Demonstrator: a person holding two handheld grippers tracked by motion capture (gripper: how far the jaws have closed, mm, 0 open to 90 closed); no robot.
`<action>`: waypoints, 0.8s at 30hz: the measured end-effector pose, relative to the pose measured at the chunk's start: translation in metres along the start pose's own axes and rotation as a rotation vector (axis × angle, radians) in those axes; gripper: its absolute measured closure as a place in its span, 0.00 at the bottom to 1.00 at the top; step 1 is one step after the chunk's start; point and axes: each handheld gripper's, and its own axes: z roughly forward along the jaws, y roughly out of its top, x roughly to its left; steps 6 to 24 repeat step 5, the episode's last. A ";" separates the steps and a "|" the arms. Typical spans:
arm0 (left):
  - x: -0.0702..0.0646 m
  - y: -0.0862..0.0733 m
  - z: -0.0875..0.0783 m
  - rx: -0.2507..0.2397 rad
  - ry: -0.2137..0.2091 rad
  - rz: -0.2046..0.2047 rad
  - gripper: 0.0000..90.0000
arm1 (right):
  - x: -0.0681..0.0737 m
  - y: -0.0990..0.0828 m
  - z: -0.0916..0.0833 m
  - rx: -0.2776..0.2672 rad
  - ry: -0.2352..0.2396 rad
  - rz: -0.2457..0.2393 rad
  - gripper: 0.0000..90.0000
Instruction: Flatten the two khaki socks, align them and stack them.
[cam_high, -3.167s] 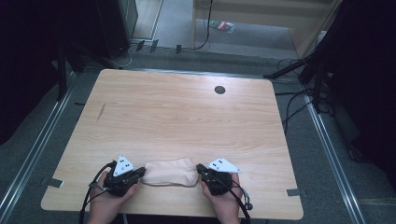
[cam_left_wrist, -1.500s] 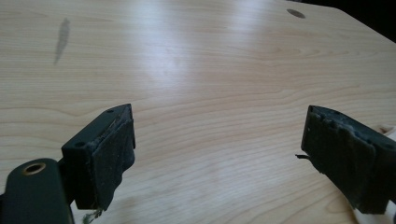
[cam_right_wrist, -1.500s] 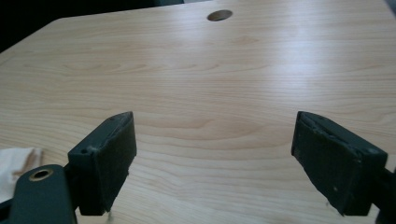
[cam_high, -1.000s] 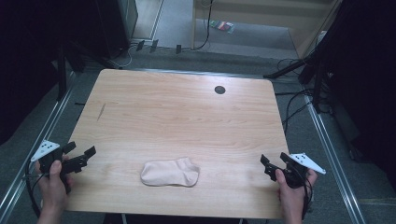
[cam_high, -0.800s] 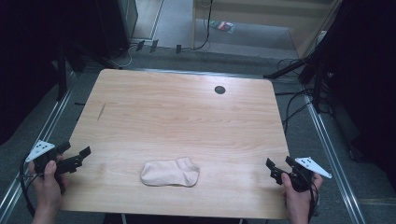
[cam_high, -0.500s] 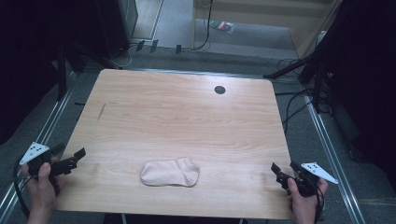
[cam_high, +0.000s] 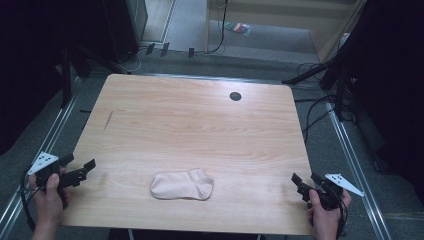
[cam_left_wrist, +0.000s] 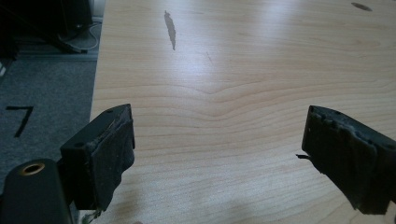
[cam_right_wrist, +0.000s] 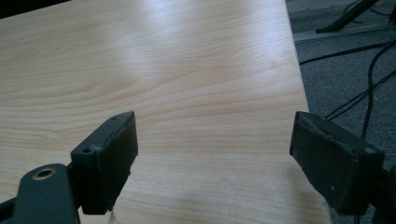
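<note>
Sock (cam_high: 182, 185) lies flat between left gripper (cam_high: 80, 167) and right gripper (cam_high: 306, 181), both released.

A sock (cam_high: 183, 184) lies on the desk (cam_high: 190, 125) near its front edge, about midway across. The left gripper (cam_high: 80, 170) sits at the front left corner, the right gripper (cam_high: 305, 184) at the front right corner.

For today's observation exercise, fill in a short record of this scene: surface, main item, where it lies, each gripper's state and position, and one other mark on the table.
surface: wooden table
main item: beige sock, lying flat
sock position: near the front edge, about midway between the grippers, touched by neither
left gripper: open, empty, at the table's left edge
right gripper: open, empty, at the front right corner
other mark: dark round hole toward the far side
</note>
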 end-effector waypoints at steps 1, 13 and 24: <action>0.001 0.000 0.000 0.002 -0.004 -0.008 0.11 | 0.000 0.000 0.000 0.002 -0.001 -0.004 0.17; 0.001 0.001 0.002 0.017 0.004 -0.004 0.11 | 0.003 0.000 0.000 0.006 -0.021 -0.020 0.18; 0.001 0.001 0.002 0.017 0.004 -0.004 0.11 | 0.003 0.000 0.000 0.006 -0.021 -0.020 0.18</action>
